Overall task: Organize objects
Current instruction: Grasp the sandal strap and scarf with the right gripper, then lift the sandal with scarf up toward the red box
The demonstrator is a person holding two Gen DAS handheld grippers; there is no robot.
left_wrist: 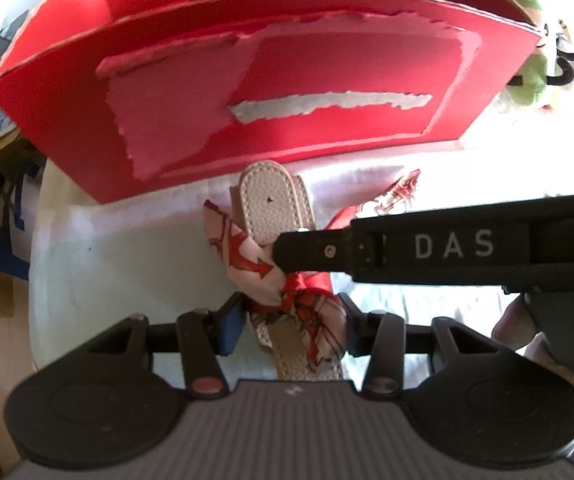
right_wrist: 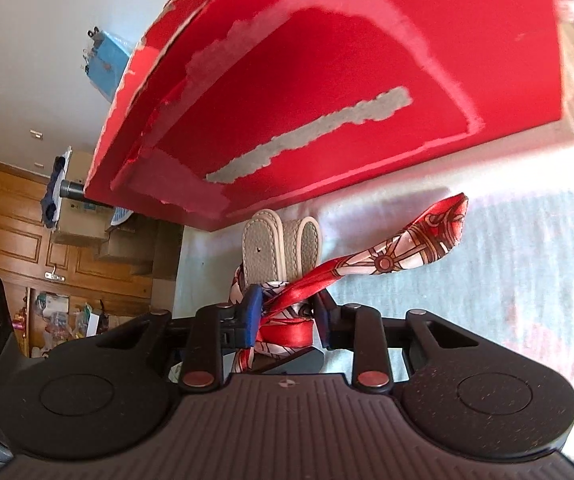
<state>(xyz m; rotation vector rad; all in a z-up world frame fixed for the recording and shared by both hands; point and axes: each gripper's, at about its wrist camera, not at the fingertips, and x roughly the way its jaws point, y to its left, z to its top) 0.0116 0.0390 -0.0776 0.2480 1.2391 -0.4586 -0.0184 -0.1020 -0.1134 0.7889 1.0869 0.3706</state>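
We hold the beige strap (left_wrist: 271,208) with its knotted red scarf (left_wrist: 299,300) just near the red box (left_wrist: 271,92). The left hand-held gripper (left_wrist: 291,320) pinches the knot; the right hand-held gripper (right_wrist: 287,312) pinches the scarf too, probably steadying the bundle for lifting into the box.

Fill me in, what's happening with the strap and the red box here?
A person holds a gripper in each hand over a beige leather strap with a red patterned scarf knotted around it. Both grippers close in at the knot: the left gripper brackets it, and the right gripper looks shut on the scarf. The bundle lies on a pale cloth surface, just in front of the red cardboard box, not yet inside.
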